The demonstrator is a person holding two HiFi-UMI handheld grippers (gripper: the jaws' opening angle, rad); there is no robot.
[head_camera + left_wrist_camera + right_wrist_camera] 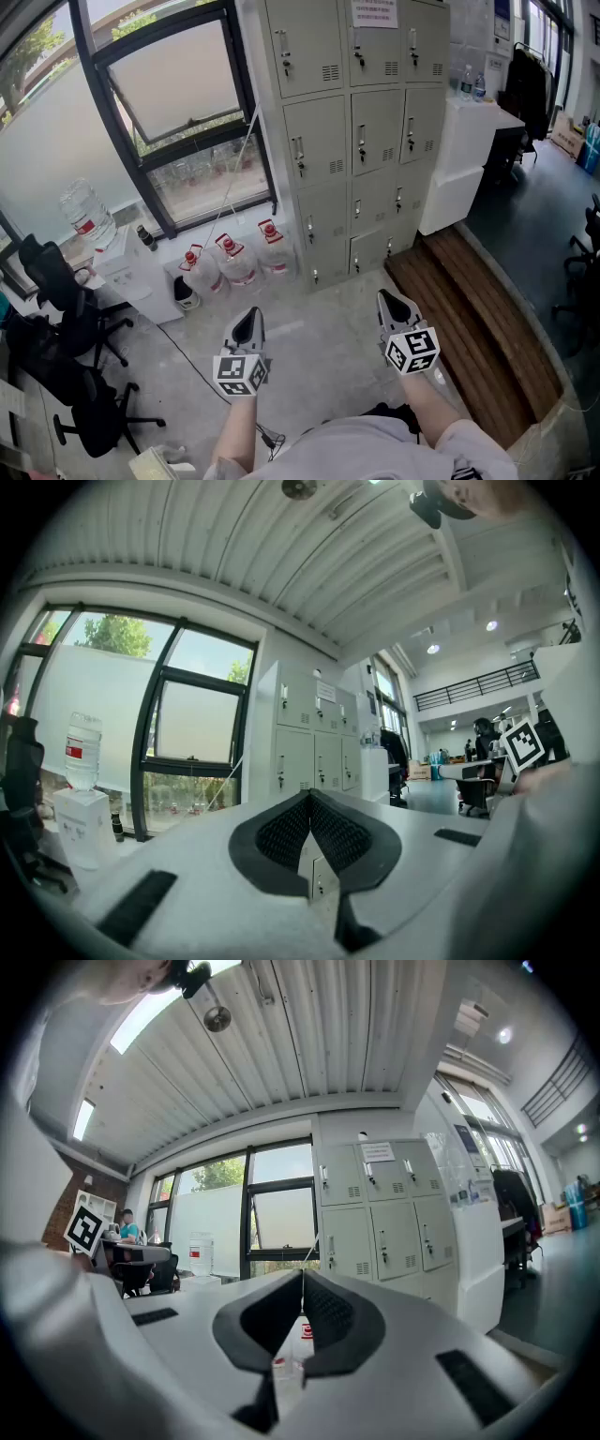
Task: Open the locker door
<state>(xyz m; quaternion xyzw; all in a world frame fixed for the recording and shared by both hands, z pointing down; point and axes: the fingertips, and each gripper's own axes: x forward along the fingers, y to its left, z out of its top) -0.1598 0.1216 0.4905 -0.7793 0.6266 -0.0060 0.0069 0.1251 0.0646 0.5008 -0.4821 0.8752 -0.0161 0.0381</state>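
Lockers (319, 141) well ahead of right gripper (386, 298).

We see lockers (356, 131) of matt painted metal, a smooth concrete floor (319, 323), dark grained wooden planks (469, 300) and clear glossy plastic water bottles (236, 262). The left tool (309, 796) and right tool (302, 1274) are matt white plastic with black textured pads (281, 834).
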